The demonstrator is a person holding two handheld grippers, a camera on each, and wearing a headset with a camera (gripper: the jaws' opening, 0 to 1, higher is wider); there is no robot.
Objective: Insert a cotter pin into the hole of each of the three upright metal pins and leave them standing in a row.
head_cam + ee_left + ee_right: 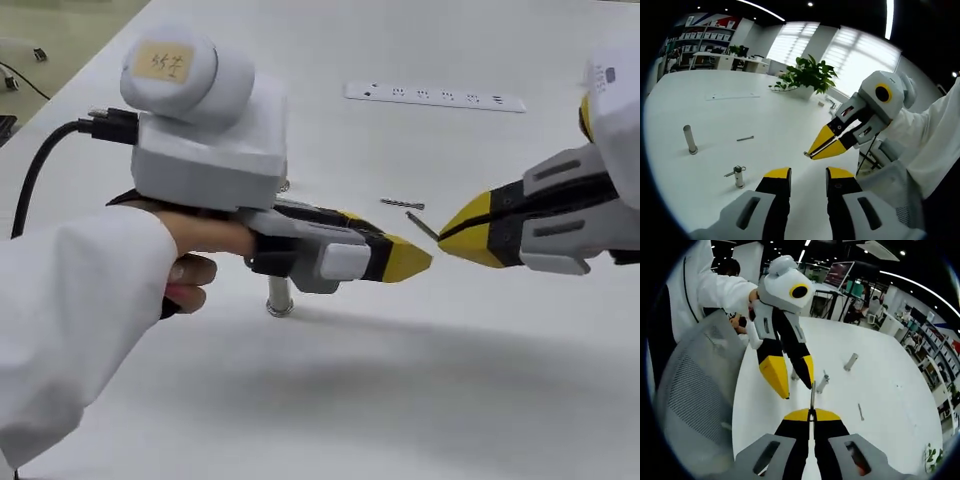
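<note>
- Two jaws of the right gripper (810, 413) are pressed together, pinching a cotter pin (812, 392) that pokes past its tips.
- Left gripper (808, 175), facing it tip to tip, is spread and empty.
- Ahead-left of the left gripper stands a metal pin (739, 176) with a cotter through it.
- Farther on the tabletop (780, 120) are a loose cotter pin (745, 138) and a bare pin (689, 139).

The head view looks down and forward from close above the white table (420, 390), the left gripper (415, 262) entering from the left and the right gripper (452, 238) from the right, tips almost meeting. Each gripper view sits low over the table and looks along its own jaws at the other gripper, near ahead. All three share the gap between the tips, the cotter pin (421, 226) clamped in the right gripper, and a loose cotter pin (402, 203) lying beside them.
</note>
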